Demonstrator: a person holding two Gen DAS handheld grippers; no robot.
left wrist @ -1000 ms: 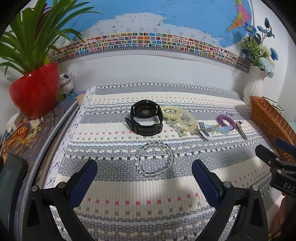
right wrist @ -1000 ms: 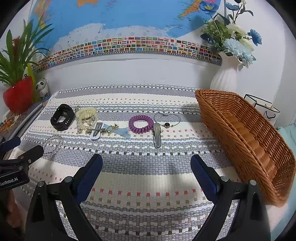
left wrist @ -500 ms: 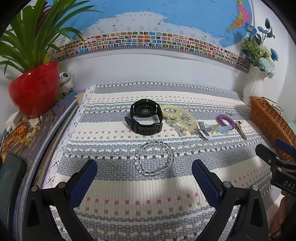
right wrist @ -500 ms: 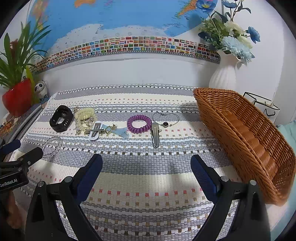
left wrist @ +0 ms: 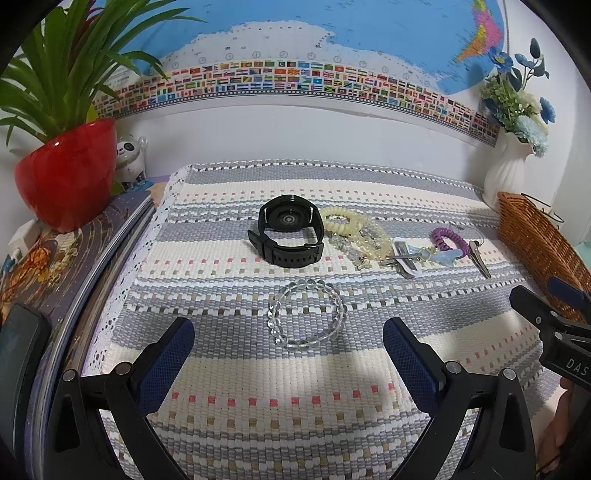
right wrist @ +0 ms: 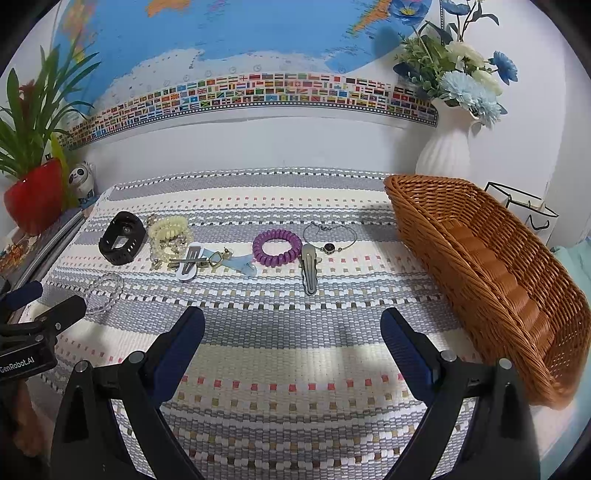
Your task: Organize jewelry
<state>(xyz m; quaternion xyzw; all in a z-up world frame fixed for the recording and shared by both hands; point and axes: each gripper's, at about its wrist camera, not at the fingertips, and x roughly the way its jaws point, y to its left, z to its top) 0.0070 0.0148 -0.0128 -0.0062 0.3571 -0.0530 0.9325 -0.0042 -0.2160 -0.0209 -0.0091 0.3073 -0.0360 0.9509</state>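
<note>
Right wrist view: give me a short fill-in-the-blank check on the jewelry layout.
1. The brown wicker basket holds ____ jewelry.
2. The silver metal hair clip lies just right of the ____ spiral hair tie.
3. The clear beaded bracelet lies nearest the ____ gripper.

Missing: no; purple; left

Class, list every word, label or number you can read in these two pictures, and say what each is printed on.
"DAS", cut off at the picture's edge: on the right gripper, seen in the left view.
"GenRobot.AI", first letter partly cut: on the left gripper, seen in the right view.
Wall map and its flag strip: print too small to read.
</note>
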